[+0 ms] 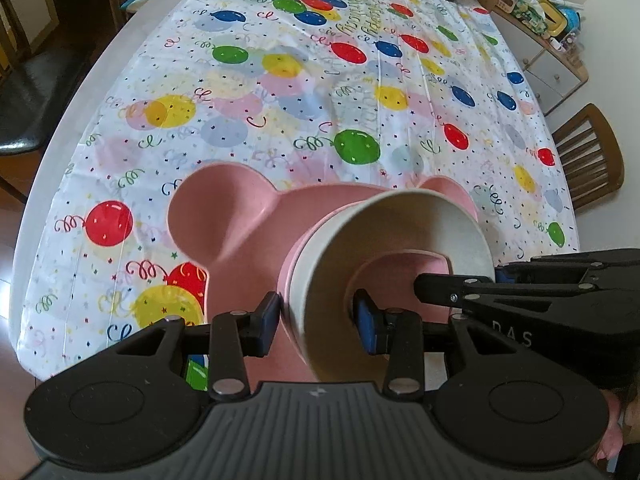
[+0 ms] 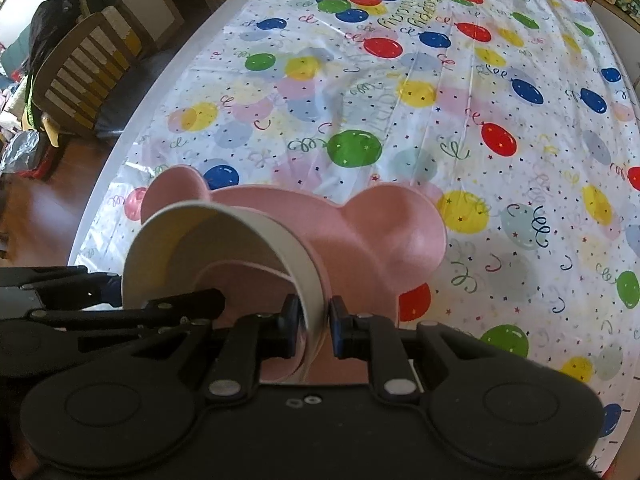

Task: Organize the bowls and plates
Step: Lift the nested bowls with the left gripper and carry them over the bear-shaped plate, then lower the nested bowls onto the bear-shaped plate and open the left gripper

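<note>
Both grippers have hold of the same white bowl [image 1: 384,240], which sits on a pink bear-eared plate [image 1: 224,216] above the balloon-print tablecloth [image 1: 280,100]. The left gripper [image 1: 318,324] pinches the bowl's wall, one pad outside and one inside, jaws narrowed to the thickness of the rim; the right gripper [image 2: 314,330] does the same on the opposite side. Gripping from two sides looks meant to keep the tilted bowl steady. Whether the plate rests on the table or hangs with the bowl, I cannot tell.
</note>
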